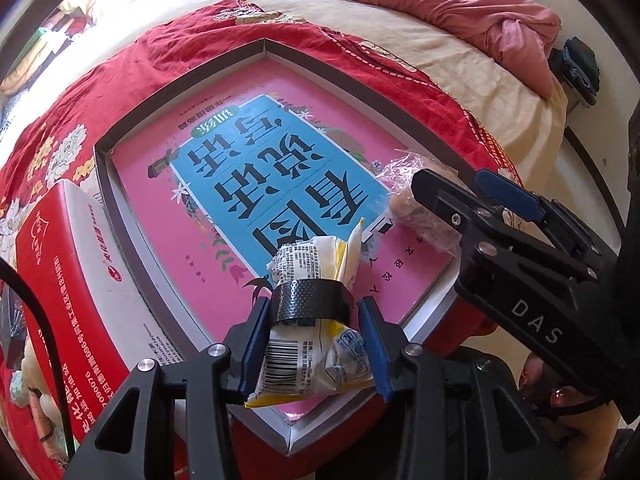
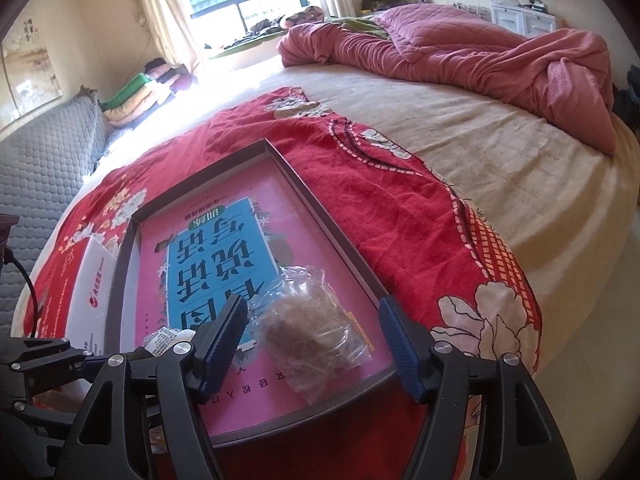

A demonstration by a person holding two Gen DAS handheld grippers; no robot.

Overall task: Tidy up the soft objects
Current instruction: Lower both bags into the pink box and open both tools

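A shallow grey-rimmed tray (image 1: 120, 216) with a pink and blue printed bottom lies on a red flowered cloth on the bed; it also shows in the right wrist view (image 2: 304, 184). My left gripper (image 1: 314, 340) is shut on a yellow-white snack packet (image 1: 316, 364) wrapped with a black band, held over the tray's near corner. A brown bun in clear plastic (image 2: 308, 320) lies in the tray. My right gripper (image 2: 316, 340) is open around it, fingers apart on either side. The right gripper (image 1: 452, 184) and the bun (image 1: 424, 220) also show in the left wrist view.
A red and white carton (image 1: 76, 280) lies left of the tray on the red cloth (image 2: 400, 208). A crumpled pink quilt (image 2: 480, 60) lies at the far side of the beige bed (image 2: 520, 168). A grey padded sofa (image 2: 44, 168) stands at left.
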